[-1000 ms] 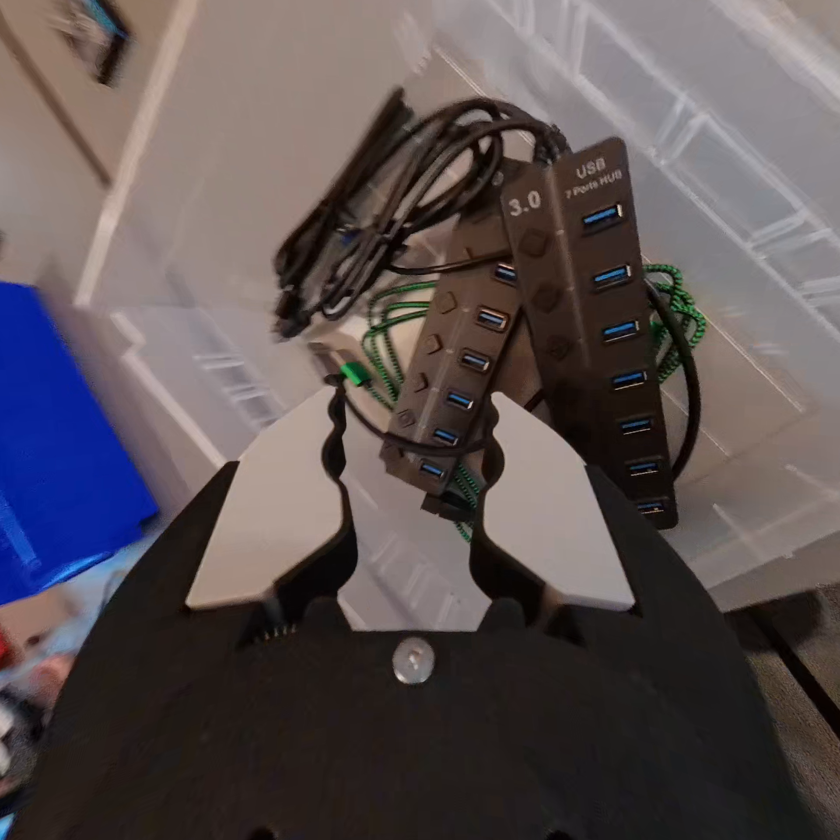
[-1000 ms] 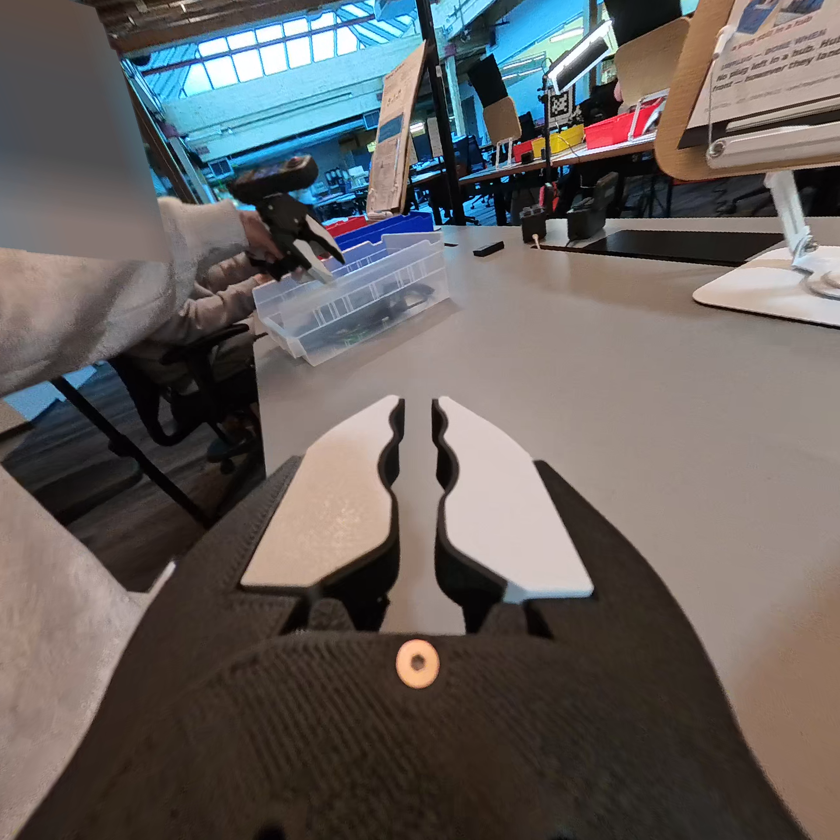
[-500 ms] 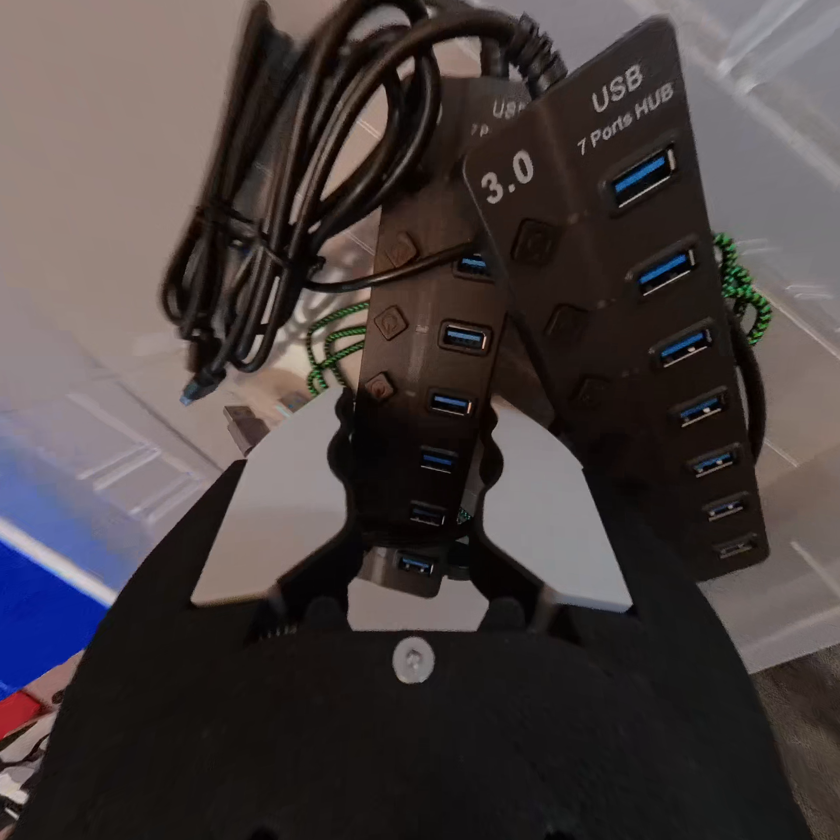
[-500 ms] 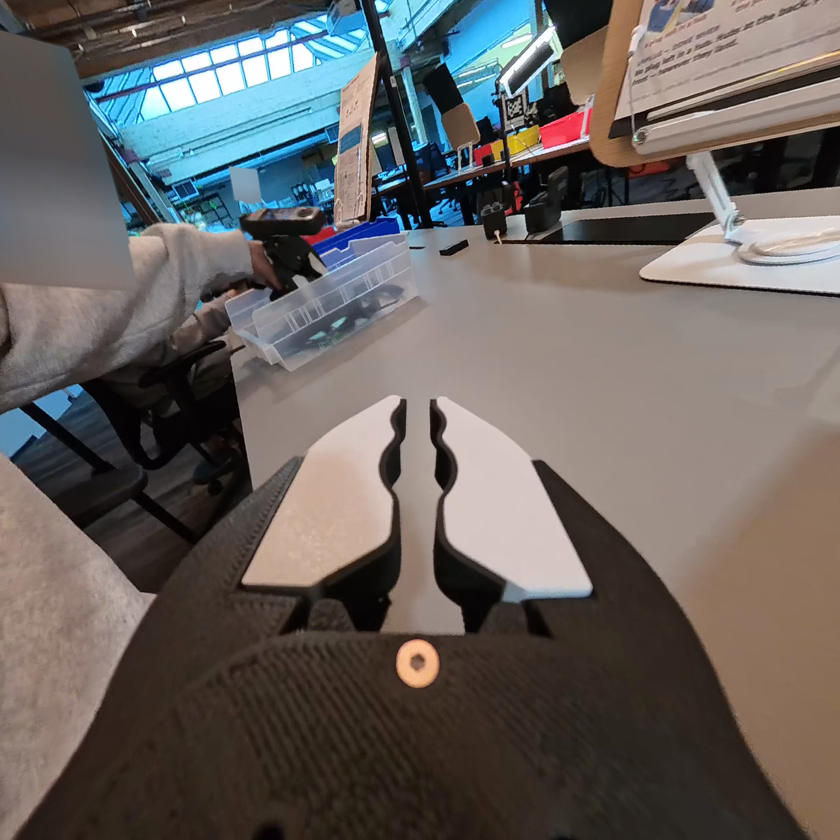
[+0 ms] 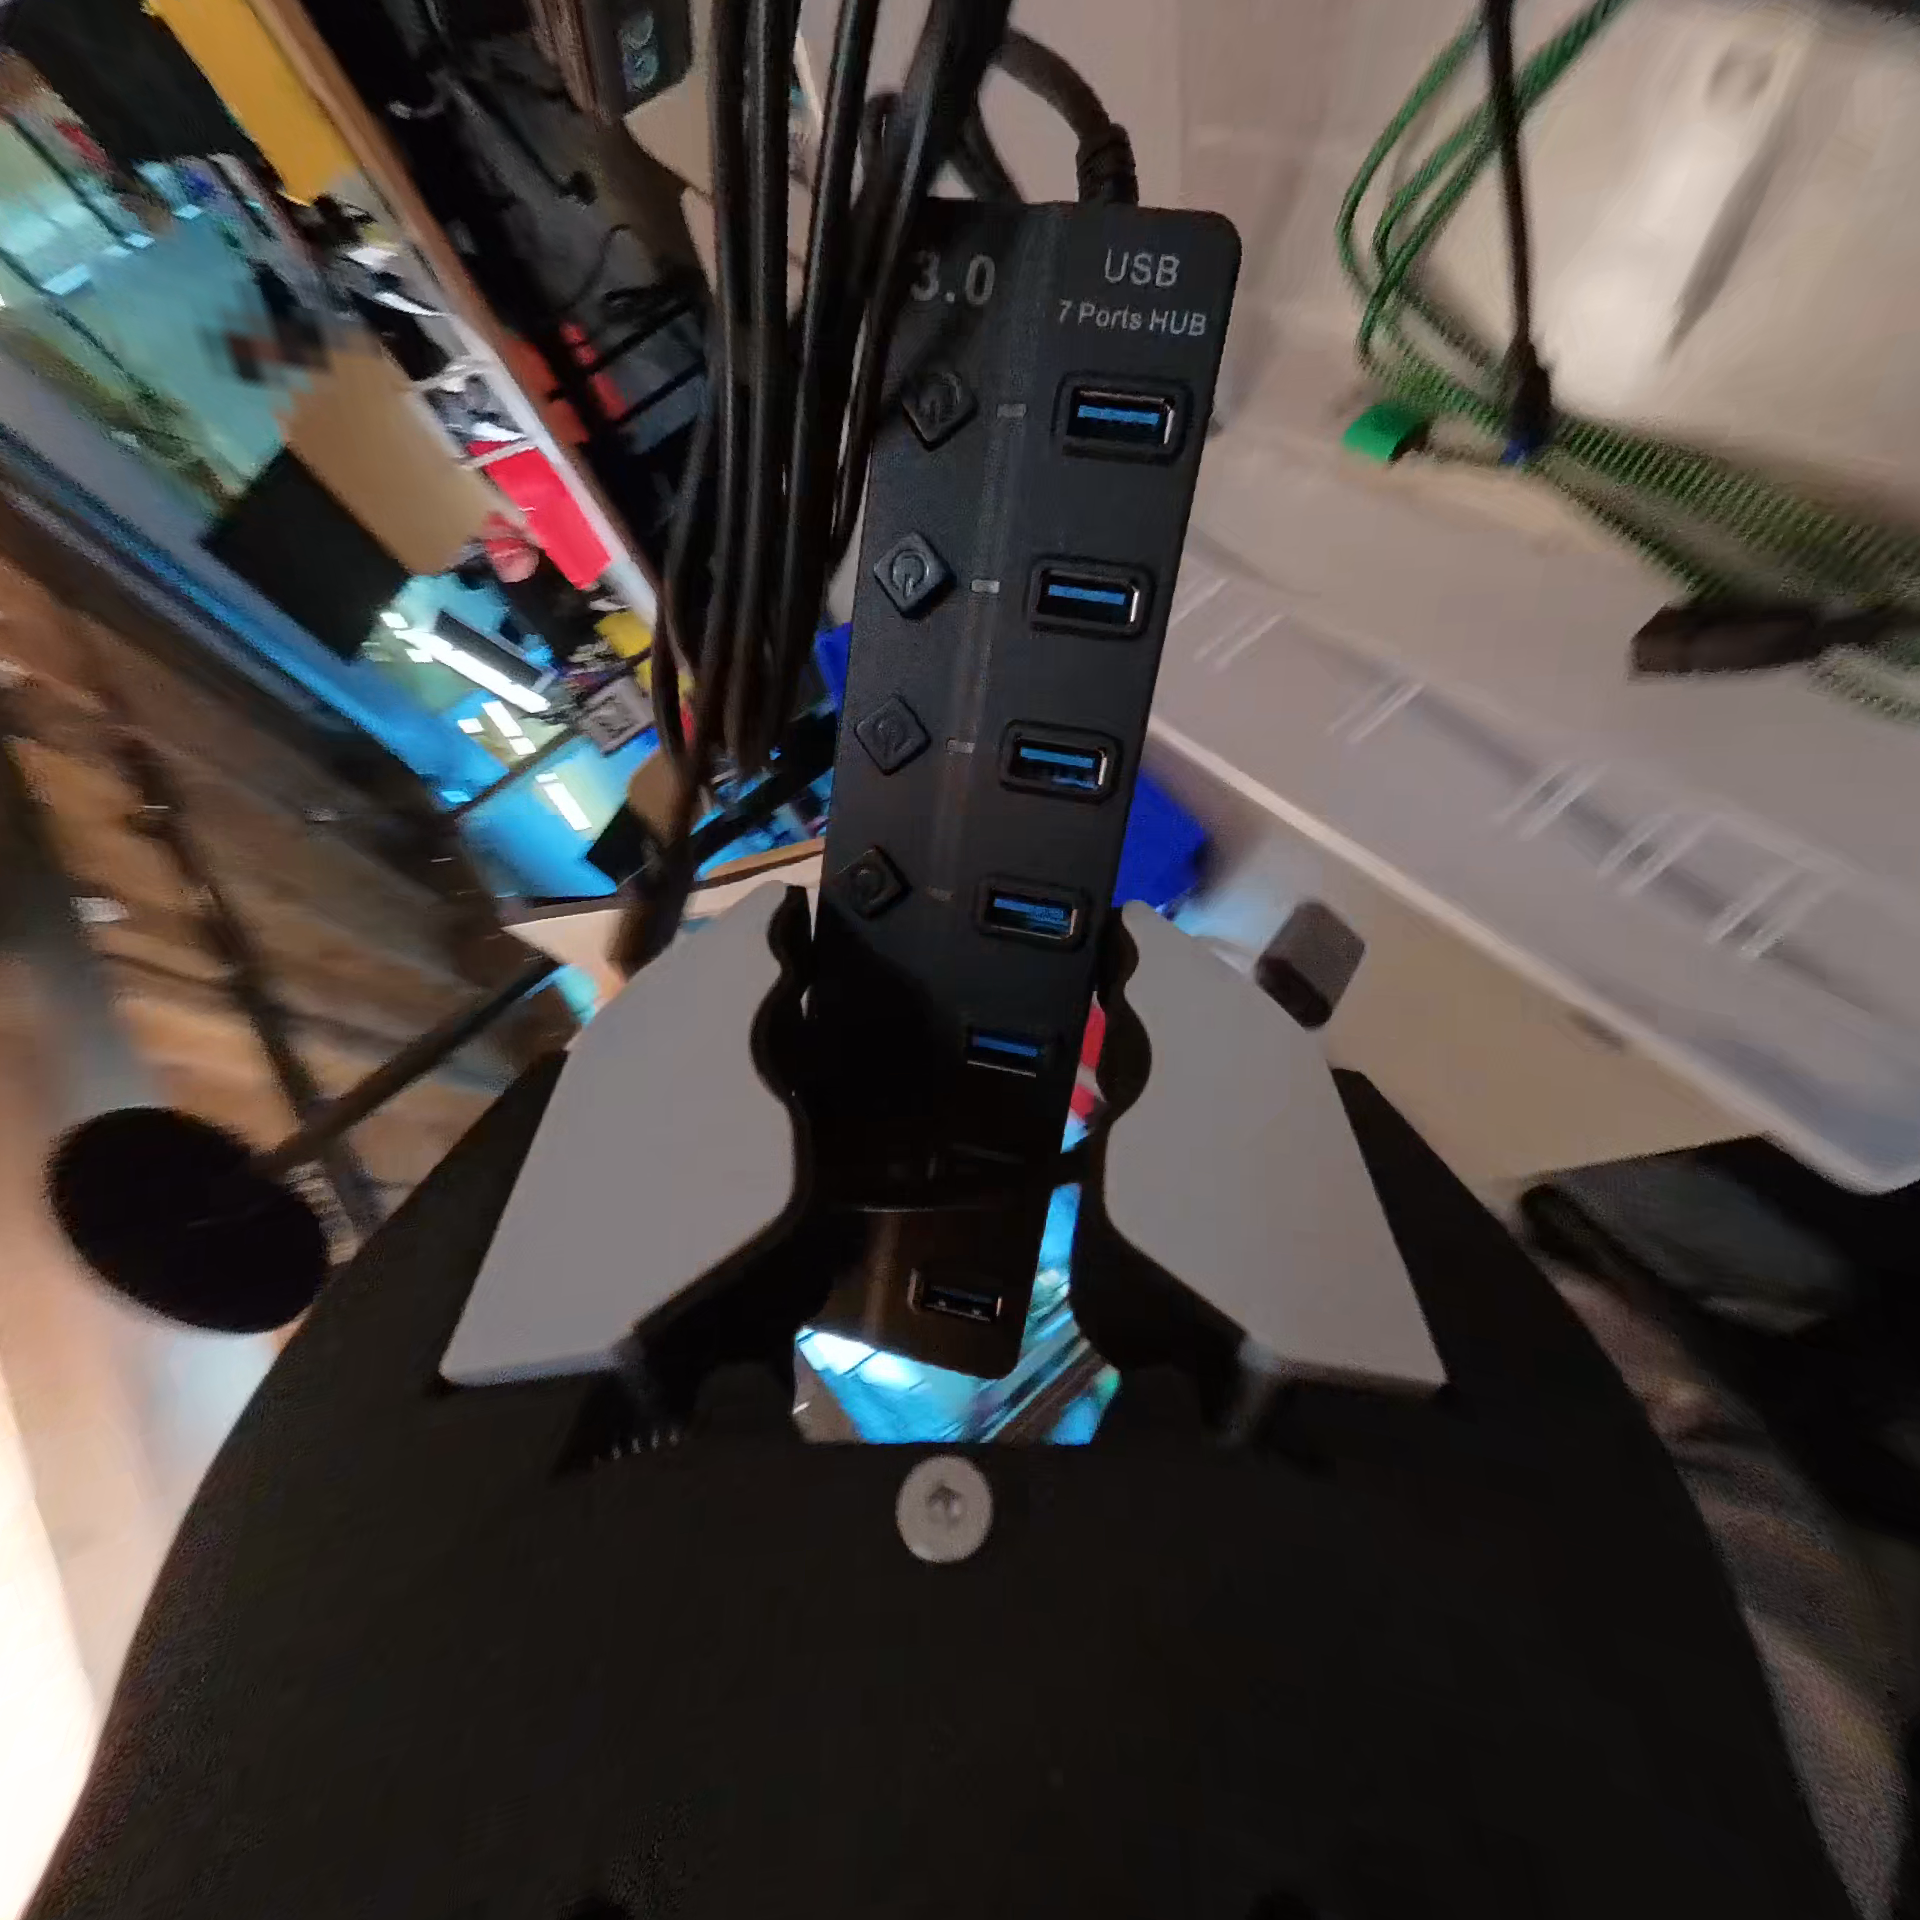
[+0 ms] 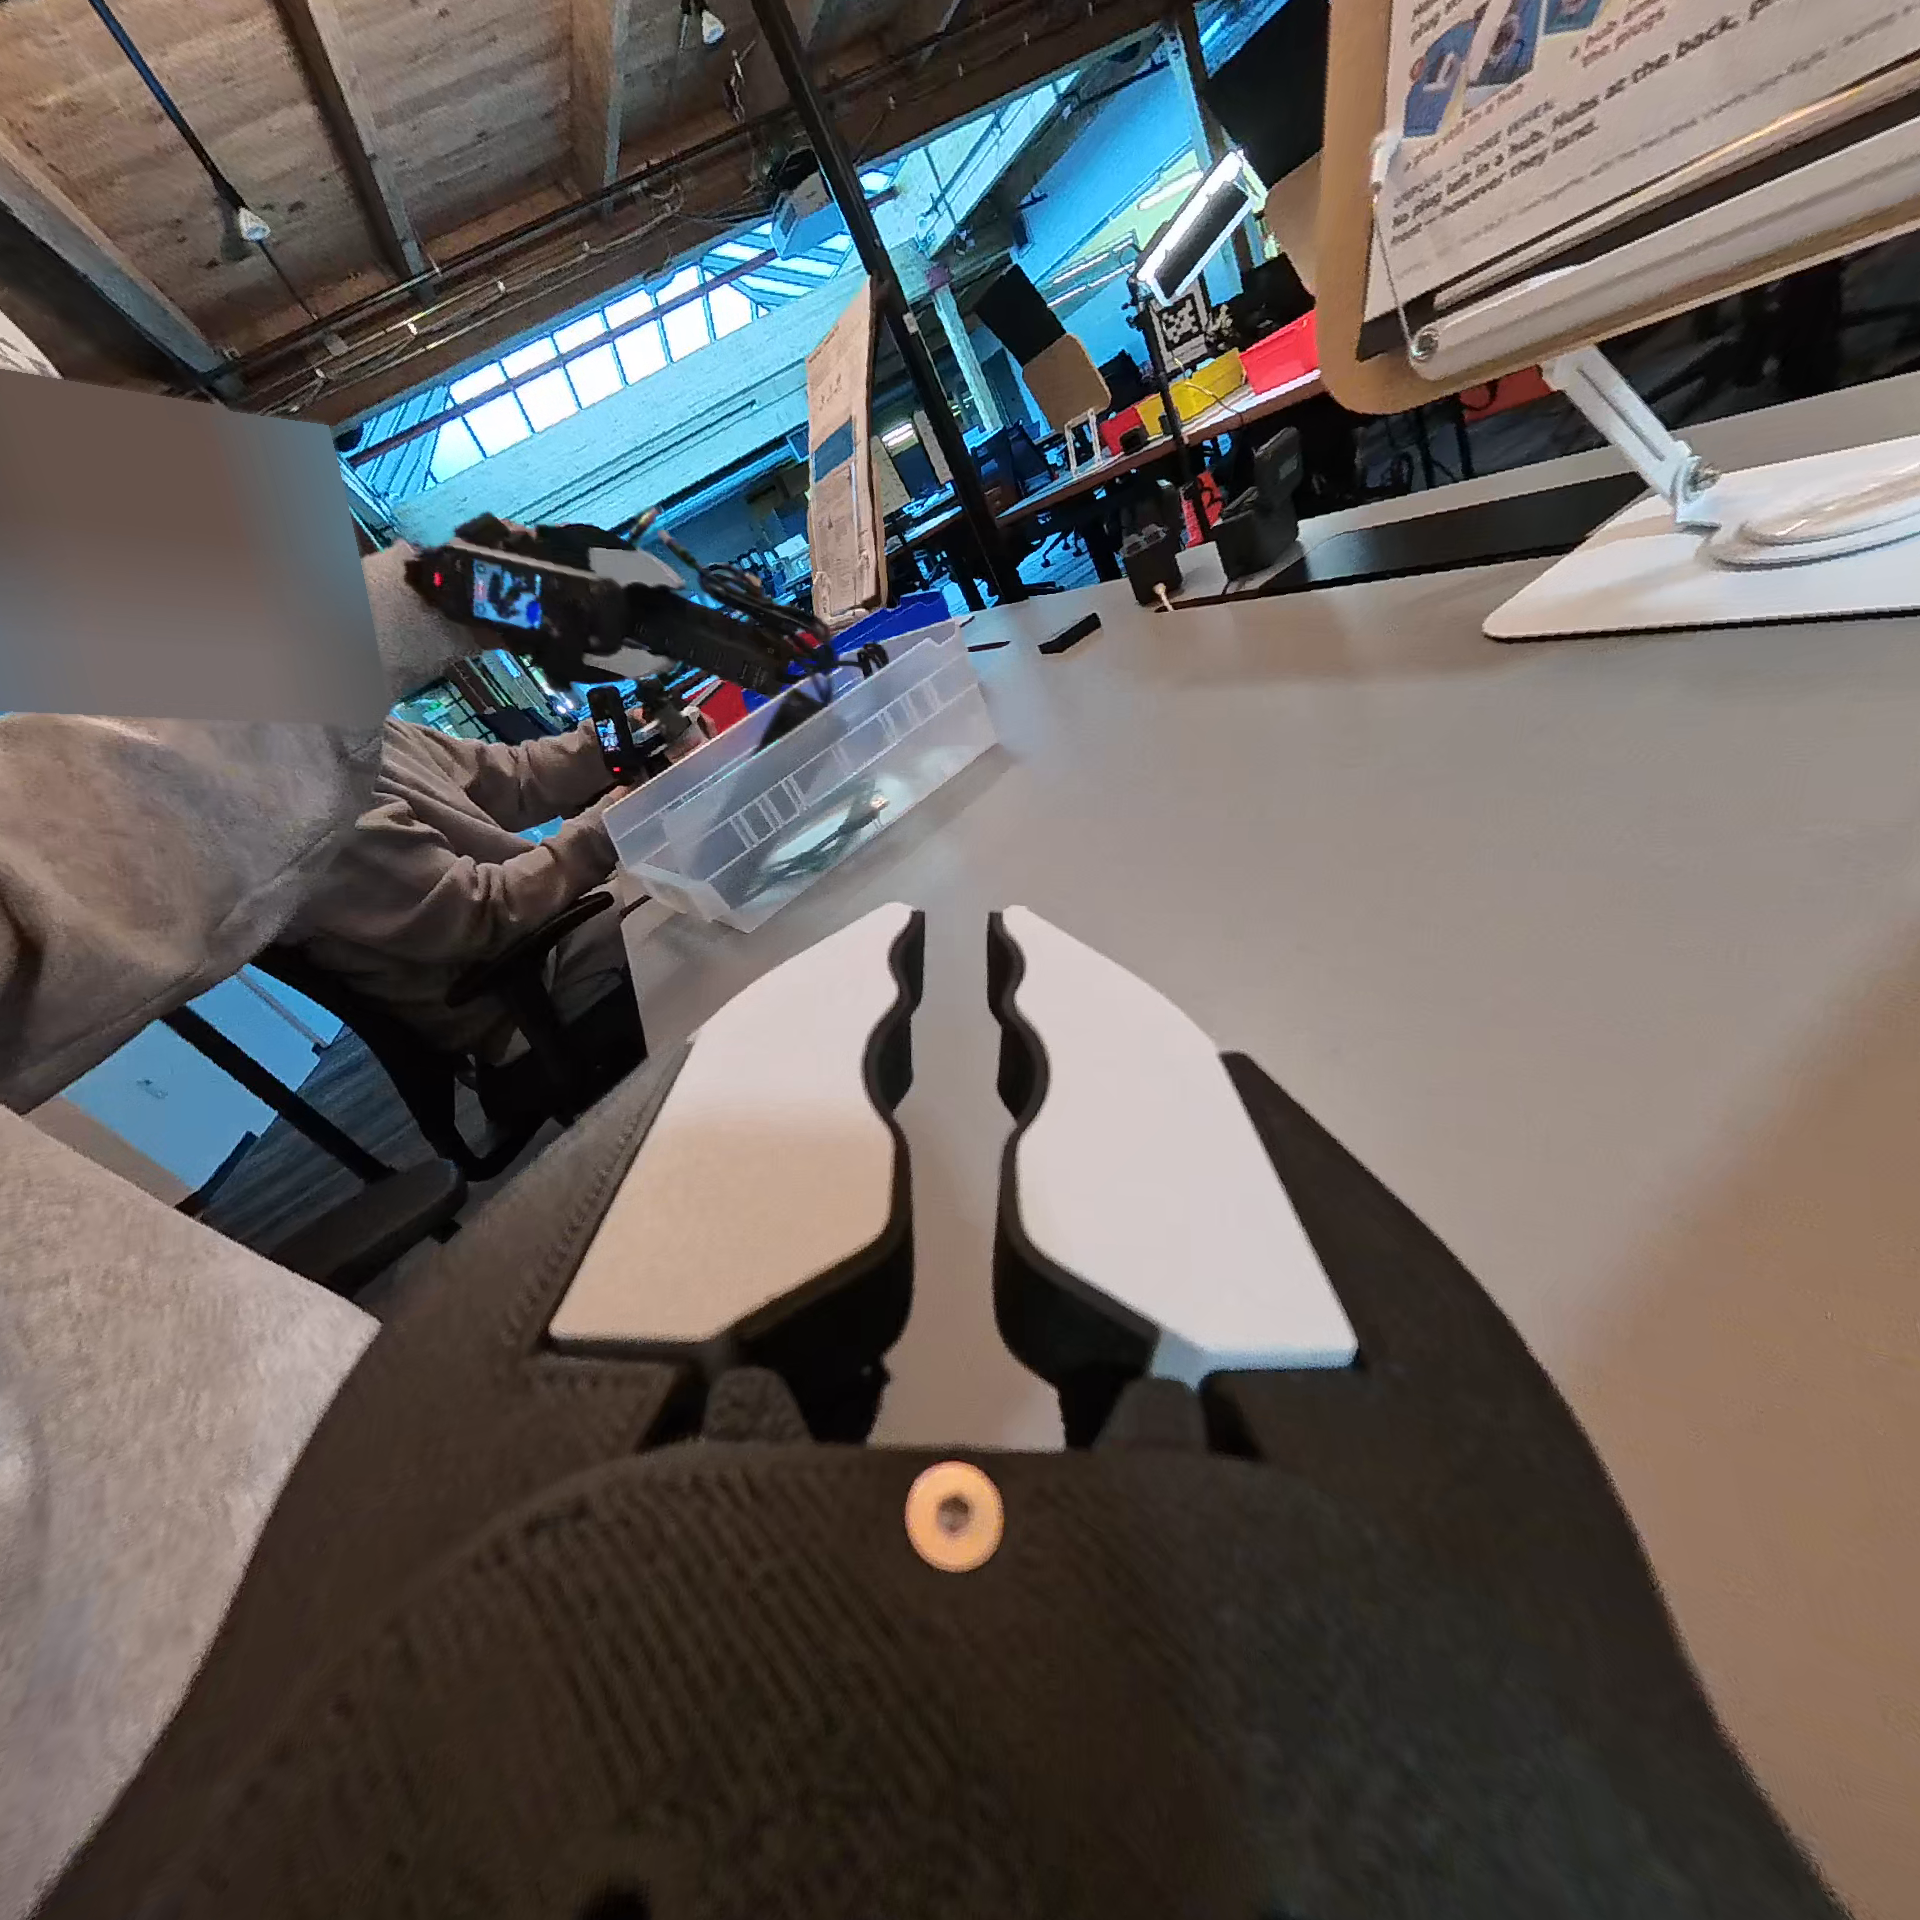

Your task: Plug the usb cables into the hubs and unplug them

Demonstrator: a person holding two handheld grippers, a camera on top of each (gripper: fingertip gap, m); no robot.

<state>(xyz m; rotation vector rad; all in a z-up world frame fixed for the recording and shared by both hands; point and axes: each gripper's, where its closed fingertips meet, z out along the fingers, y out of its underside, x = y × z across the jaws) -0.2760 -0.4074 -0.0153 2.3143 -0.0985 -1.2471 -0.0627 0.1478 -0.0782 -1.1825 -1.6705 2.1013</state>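
The left gripper (image 5: pixel 951 935) is clamped on the black hub (image 5: pixel 1023 665), pinching its lower end between the two fingers while the rest of the bar sticks out ahead, ports and buttons facing the camera. The hub is up in the air, lifted clear of the clear plastic bin (image 6: pixel 821 769), which sits on the grey bench (image 6: pixel 1403 831). A bundle of black cables (image 5: pixel 769 416) dangles off the hub's far end, and that is the worry: the hanging cord could drag or snag on the bin wall and twist the bar out of a grip that only holds one end. A green braided cable (image 5: pixel 1621 457) trails off to the right near the bin, with a loose plug (image 5: pixel 1304 961) just beside the right finger, so a tangle looks possible too; whether the green one is caught on the black cord is too blurred to tell. Over on the other side, the right gripper (image 6: pixel 954 925) hovers low over the bench, well apart from the bin, its fingers nearly together with only a narrow gap, holding nothing. No cable looks plugged into the facing ports yet.
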